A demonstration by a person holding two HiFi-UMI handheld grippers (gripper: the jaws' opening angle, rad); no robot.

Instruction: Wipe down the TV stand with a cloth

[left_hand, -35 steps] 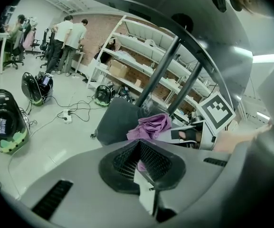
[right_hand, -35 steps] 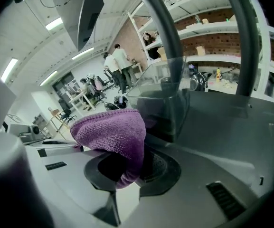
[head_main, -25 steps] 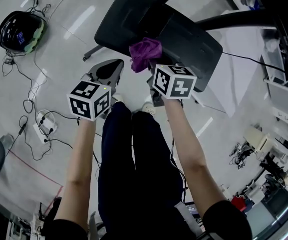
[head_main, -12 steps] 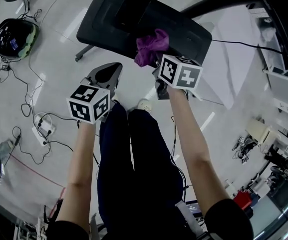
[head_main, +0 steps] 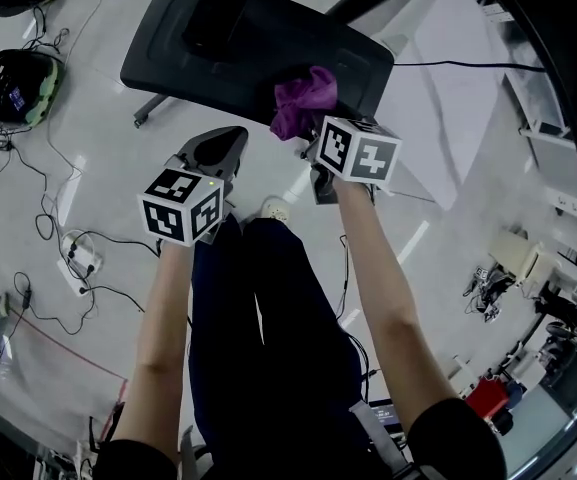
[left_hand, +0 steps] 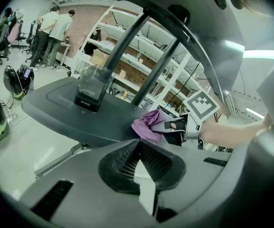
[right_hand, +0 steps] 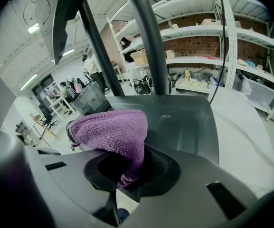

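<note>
Purple cloth [right_hand: 113, 134] is pinched between the closed jaws of the right gripper [right_hand: 127, 172], at the near edge of the TV stand base [head_main: 228, 48]. The left gripper [left_hand: 137, 161], jaws together on nothing, hangs just beside that edge, off the base.

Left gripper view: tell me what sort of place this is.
Probably a lab or workshop: open storage shelving against a brick wall, people standing in the background, and a wired-up power strip lying on the floor.
</note>
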